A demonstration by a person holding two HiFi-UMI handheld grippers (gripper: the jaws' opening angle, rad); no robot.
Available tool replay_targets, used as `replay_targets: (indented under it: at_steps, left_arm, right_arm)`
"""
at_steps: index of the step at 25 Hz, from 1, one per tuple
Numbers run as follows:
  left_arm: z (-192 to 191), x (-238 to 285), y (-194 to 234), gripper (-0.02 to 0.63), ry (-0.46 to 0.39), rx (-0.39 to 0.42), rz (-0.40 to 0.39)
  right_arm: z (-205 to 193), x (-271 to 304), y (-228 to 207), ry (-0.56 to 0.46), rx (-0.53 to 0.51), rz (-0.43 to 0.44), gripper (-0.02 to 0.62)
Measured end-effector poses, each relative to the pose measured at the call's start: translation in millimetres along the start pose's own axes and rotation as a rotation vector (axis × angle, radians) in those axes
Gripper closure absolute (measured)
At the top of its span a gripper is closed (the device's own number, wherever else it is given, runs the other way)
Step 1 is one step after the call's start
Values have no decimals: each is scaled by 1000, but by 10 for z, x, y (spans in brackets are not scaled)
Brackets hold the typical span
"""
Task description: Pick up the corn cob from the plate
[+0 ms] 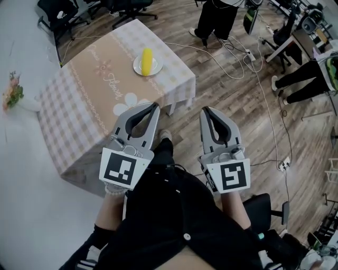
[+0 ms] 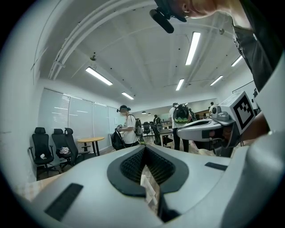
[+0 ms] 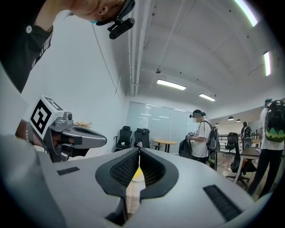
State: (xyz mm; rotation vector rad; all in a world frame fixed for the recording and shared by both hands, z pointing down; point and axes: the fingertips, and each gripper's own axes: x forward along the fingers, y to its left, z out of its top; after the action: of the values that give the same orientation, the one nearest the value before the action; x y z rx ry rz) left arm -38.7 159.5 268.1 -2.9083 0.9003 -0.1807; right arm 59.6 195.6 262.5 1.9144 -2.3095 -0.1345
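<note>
A yellow corn cob (image 1: pixel 147 60) lies on a small white plate (image 1: pixel 156 69) on the table with the checked cloth (image 1: pixel 90 100), near its far edge. Both grippers are held level over the person's lap, well short of the plate. My left gripper (image 1: pixel 156 105) reaches just over the table's near corner, jaws shut and empty. My right gripper (image 1: pixel 204 109) hangs over the wooden floor beside the table, also shut on nothing. In the right gripper view a sliver of the corn cob (image 3: pixel 139 171) shows through the gap behind the shut tips (image 3: pixel 139 150). The left gripper view shows its shut tips (image 2: pixel 145 147).
A white wall or surface with a small flower bunch (image 1: pixel 11 92) borders the table's left. Cables (image 1: pixel 232 63) trail over the wooden floor (image 1: pixel 237 100) to the right. Office chairs (image 1: pixel 63 13) and standing people (image 1: pixel 216 18) are beyond the table.
</note>
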Motion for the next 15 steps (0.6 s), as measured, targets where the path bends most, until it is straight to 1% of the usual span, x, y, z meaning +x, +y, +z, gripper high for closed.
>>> replay_targets:
  at_steps: [9, 15]
  left_arm:
    - [29, 580, 300, 594, -7, -19, -9]
    - [44, 998, 555, 594, -6, -29, -17]
  right_arm:
    - [-9, 466, -316, 23, -7, 12, 552]
    - [-3, 846, -617, 27, -7, -4, 552]
